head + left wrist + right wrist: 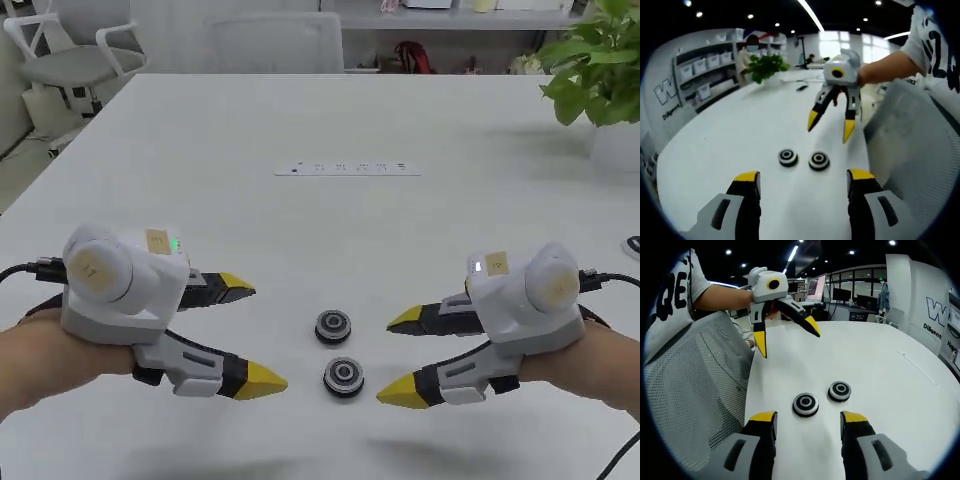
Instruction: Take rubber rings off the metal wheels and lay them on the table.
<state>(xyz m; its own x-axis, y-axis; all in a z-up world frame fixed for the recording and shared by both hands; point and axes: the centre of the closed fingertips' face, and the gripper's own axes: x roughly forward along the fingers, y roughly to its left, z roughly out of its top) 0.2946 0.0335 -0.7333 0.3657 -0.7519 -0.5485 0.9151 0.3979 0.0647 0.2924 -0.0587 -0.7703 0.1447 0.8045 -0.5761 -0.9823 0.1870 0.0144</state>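
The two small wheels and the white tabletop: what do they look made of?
Far small round wheel and near small round wheel: silvery centre with dull sheen, probably metal; black matte outer band, probably rubber. White tabletop: smooth, low-gloss, faint shadows, so laminate or painted board; cannot tell which.

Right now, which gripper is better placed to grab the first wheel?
Right, narrowly. The right gripper is open, its tips closer to the near wheel, which lies just ahead between its jaws in its own view. The left gripper, also open, sits slightly farther back.
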